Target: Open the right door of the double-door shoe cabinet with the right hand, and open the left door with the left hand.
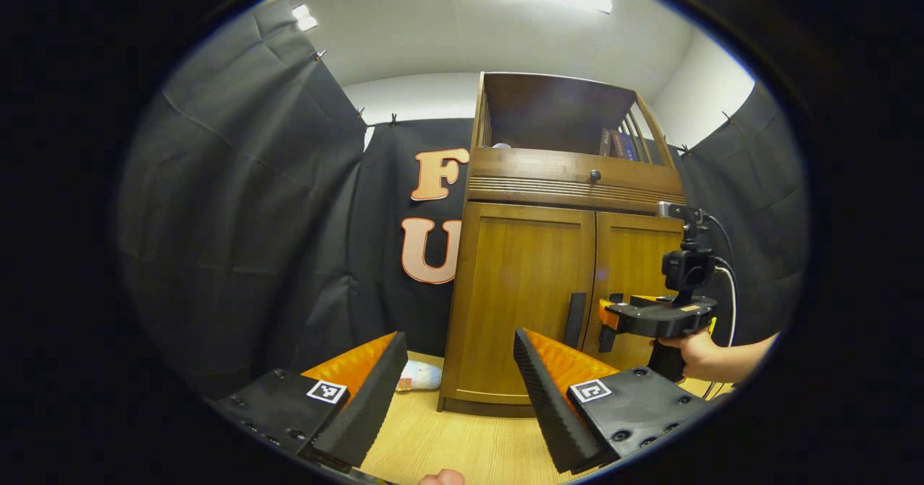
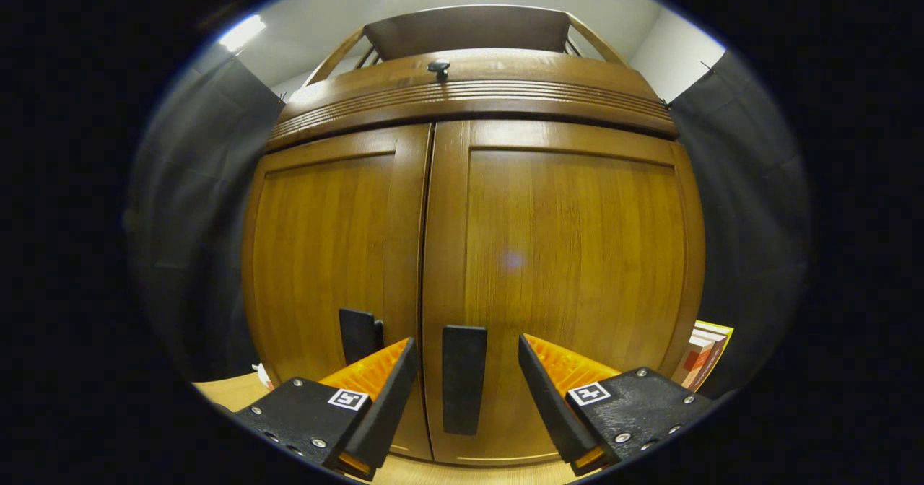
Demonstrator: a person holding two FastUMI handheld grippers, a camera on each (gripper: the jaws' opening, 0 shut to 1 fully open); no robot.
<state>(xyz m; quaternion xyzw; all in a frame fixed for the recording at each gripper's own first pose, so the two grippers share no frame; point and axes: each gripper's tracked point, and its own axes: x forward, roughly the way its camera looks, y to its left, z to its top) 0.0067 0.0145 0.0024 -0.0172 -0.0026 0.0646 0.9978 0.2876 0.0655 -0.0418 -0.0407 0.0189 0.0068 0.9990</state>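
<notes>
Both cabinet doors are closed. The right gripper [image 2: 465, 384] has its jaws released around the right handle [image 2: 463, 378], not touching. The left gripper [image 1: 458, 391] hangs back, jaws released. The rigid handles probably suit a firm pinch; the hinged doors should swing lightly.

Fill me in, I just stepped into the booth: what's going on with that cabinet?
A person holds a gripper in each hand before a wooden shoe cabinet. Both doors look shut. The right gripper is open, its fingers straddling the right door's handle without gripping. The left gripper is open, farther back, short of the left door's handle.
</notes>
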